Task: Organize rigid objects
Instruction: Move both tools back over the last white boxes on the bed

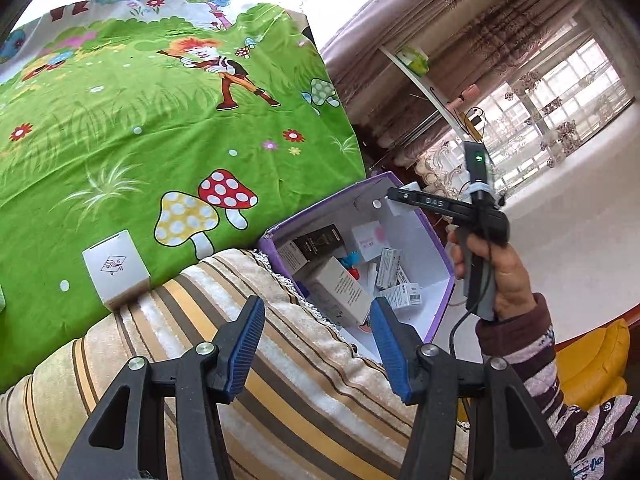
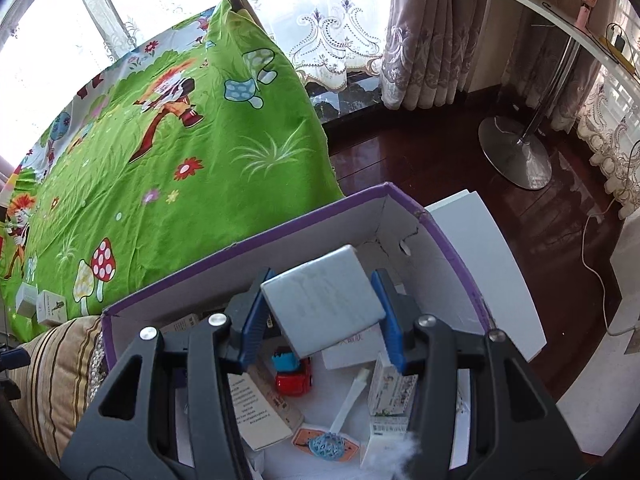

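A purple-rimmed cardboard box (image 2: 448, 236) stands by the bed and holds several small cartons, a red toy car (image 2: 294, 376) and a white brush. My right gripper (image 2: 322, 320) is shut on a grey-white square box (image 2: 322, 300) and holds it over the purple box's inside. In the left wrist view the right gripper (image 1: 394, 202) hangs above the purple box (image 1: 434, 248). My left gripper (image 1: 318, 344) is open and empty above a striped cushion (image 1: 304, 384), short of the purple box. A white carton (image 1: 116, 270) sits on the green cartoon sheet (image 1: 160, 120).
Two more small cartons (image 2: 44, 304) lie on the sheet at far left in the right wrist view. A white board (image 2: 492, 264) leans beside the purple box. A round table base (image 2: 516, 152) stands on the dark wood floor. A yellow stool (image 1: 592, 364) is at right.
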Tool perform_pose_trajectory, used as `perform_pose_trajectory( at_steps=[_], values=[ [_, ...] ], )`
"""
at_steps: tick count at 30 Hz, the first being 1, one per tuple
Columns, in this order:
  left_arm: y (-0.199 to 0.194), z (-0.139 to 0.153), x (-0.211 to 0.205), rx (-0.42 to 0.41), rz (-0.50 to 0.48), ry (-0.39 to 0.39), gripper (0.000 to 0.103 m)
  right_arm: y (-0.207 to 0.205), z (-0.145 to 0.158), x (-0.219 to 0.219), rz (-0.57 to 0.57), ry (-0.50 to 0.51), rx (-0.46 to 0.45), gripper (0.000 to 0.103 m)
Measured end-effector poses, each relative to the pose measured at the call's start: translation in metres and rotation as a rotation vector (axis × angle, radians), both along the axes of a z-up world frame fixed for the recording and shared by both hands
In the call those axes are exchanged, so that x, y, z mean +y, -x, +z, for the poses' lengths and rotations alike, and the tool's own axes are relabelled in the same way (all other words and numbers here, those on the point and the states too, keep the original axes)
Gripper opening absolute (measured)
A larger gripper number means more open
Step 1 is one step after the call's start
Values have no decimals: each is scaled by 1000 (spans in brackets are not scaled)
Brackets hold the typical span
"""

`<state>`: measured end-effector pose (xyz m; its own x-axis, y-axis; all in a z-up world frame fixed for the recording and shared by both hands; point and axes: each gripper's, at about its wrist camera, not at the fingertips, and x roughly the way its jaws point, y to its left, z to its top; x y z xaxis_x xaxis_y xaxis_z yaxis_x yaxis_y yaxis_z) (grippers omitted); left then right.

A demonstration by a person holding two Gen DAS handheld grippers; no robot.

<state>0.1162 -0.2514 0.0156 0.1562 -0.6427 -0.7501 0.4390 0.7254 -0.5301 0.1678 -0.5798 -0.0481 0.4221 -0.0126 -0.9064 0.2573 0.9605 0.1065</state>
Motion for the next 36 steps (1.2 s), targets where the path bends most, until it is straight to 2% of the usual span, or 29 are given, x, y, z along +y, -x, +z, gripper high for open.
perform_pose_trajectory(
  at_steps=[5,15,26,36],
  values=[
    [0,5,8,-3,0,16,56,-7,-2,-1,-3,-12,-10,71],
    [-1,13,28,-29,47,29,56,15,36,29,18,9,-60,74],
    [-1,19,106,-57,233,4,56,29,79,123,209,-16,-148,77],
    [3,16,188,-63,426,-10,56,23,80,213,387,-35,-130,79]
  ],
)
